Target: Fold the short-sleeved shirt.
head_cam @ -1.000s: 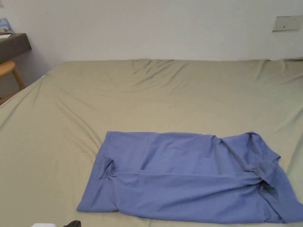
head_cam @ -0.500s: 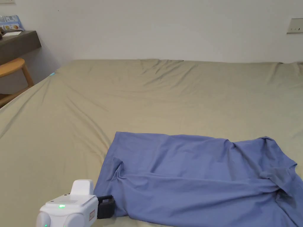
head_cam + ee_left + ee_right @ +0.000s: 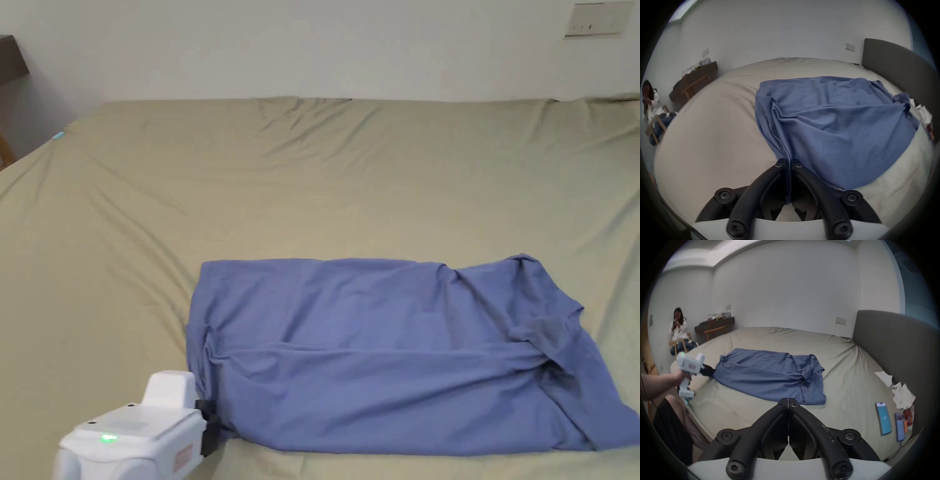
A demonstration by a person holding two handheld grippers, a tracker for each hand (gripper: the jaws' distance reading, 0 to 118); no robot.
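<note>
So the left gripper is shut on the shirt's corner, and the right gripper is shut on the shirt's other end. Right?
Not quite. The left gripper is shut on the shirt, but the right gripper is shut on nothing, short of the shirt's near edge, as the right gripper view shows.

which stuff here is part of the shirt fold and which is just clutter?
In the job:
blue shirt, spread on the bed
left gripper, shut on the shirt's corner
right gripper, shut, holding nothing

Lying about:
two phones near the headboard
crumpled papers
</note>
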